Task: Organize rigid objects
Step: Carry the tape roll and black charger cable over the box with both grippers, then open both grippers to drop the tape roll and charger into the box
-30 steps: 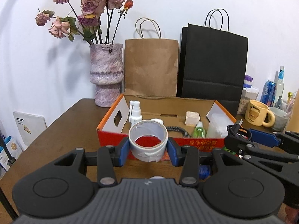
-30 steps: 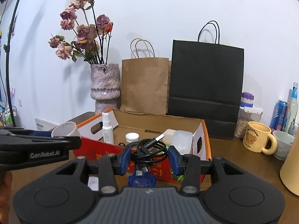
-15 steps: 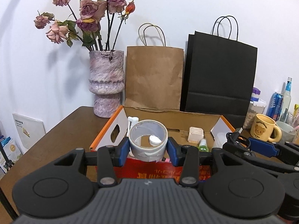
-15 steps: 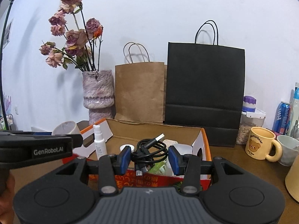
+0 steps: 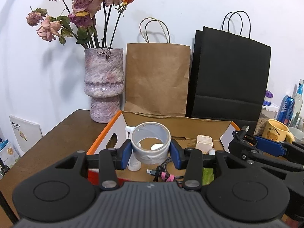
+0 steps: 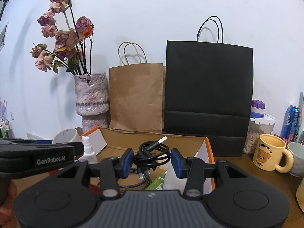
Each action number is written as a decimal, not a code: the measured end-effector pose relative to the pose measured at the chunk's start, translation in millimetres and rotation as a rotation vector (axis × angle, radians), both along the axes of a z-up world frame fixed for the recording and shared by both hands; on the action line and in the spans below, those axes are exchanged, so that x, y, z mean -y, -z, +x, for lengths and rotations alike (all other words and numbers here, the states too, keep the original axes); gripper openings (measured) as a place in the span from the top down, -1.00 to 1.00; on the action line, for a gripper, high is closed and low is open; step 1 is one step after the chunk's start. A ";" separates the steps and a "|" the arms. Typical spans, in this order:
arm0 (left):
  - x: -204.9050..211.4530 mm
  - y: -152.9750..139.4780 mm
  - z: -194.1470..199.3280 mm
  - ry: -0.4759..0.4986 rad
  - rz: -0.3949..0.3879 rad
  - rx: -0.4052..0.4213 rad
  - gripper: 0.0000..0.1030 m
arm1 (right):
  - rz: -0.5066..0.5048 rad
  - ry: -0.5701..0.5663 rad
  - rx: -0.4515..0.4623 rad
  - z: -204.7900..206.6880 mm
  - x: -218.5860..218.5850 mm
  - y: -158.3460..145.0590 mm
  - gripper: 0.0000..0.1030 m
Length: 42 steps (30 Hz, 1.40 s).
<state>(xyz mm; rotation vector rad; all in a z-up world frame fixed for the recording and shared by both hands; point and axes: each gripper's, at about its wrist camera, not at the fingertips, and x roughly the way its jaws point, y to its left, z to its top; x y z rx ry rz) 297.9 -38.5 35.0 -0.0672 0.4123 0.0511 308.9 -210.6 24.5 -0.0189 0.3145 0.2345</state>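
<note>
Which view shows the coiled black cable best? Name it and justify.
The right wrist view: the coiled black cable sits centred between the right gripper pads, coil and USB plug plain. The left wrist view catches only a sliver of it at the right edge, side-on, above the cardboard box.

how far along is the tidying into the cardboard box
Partly done: the cardboard box already holds a spray bottle, a braided cable and a small beige block. In hand: the left gripper grips a tape roll, the right gripper a coiled black USB cable, both over the box. Left: releasing them inside.
</note>
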 end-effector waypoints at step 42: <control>-1.7 14.5 82.9 -0.012 0.102 -0.009 -0.56 | -0.032 0.027 -0.027 71.3 2.9 16.5 -0.47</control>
